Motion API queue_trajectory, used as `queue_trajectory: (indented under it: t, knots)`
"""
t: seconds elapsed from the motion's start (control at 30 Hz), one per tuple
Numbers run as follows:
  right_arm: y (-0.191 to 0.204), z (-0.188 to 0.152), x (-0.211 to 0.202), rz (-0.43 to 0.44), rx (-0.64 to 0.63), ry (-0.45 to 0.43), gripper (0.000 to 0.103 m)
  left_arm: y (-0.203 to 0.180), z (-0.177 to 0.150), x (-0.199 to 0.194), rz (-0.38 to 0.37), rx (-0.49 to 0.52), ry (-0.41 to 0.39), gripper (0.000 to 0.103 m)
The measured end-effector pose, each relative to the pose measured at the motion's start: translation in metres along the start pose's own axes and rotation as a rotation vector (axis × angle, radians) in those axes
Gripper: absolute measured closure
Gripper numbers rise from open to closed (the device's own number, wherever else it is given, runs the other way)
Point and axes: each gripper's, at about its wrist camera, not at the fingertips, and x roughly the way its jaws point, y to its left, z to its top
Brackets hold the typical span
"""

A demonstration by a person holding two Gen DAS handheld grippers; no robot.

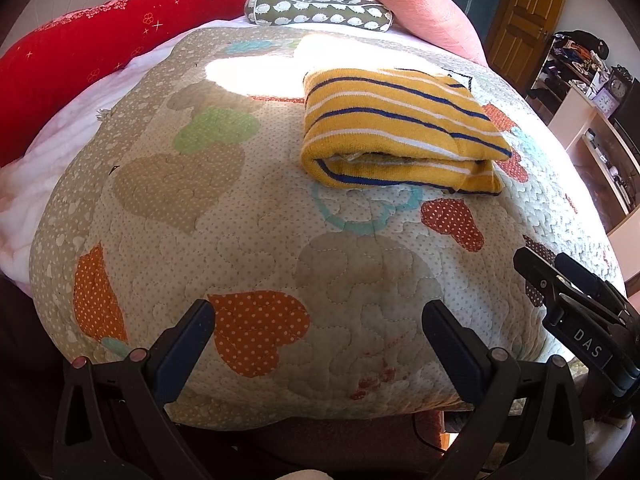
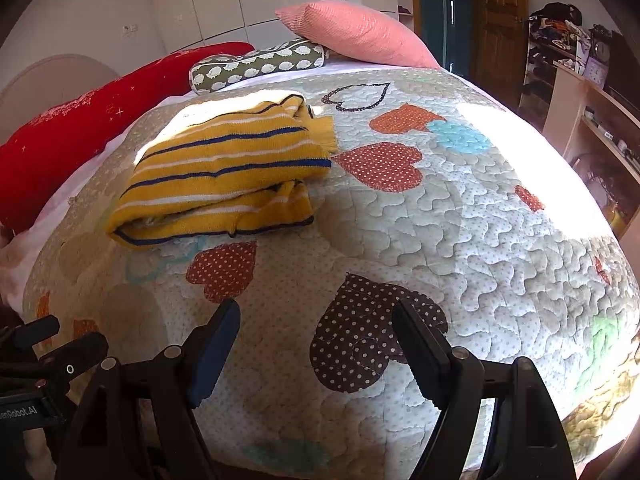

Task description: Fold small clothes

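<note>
A small yellow sweater (image 1: 396, 128) with blue and white stripes lies folded into a thick rectangle on the heart-patterned quilt (image 1: 224, 216); it also shows at the upper left of the right wrist view as the sweater (image 2: 224, 176). My left gripper (image 1: 320, 320) hangs open over the quilt's near edge, well short of the sweater, nothing between its fingers. My right gripper (image 2: 318, 320) is open too, above a brown dotted heart patch, with the sweater ahead and to its left. Each gripper's body shows at the edge of the other's view.
At the head of the bed lie a red bolster (image 1: 80, 48), a grey patterned roll pillow (image 1: 320, 12) and a pink pillow (image 1: 420, 8). A wooden door (image 1: 524, 12) and cluttered shelves (image 1: 592, 120) stand to the right. Bright sun patches fall on the quilt (image 2: 500, 200).
</note>
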Motion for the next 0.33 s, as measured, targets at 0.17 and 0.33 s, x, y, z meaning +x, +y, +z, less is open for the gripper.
queue_trajectory:
  t: [0.17, 0.33]
  knots:
    - [-0.0003, 0.0006, 0.001, 0.002, -0.003, 0.0, 0.021, 0.0015, -0.0008, 0.001, 0.001, -0.005, 0.002, 0.0]
    - [0.003, -0.0011, 0.0018, 0.009, -0.011, 0.002, 0.021, 0.0022, -0.0011, 0.0018, 0.002, -0.01, -0.003, 0.0]
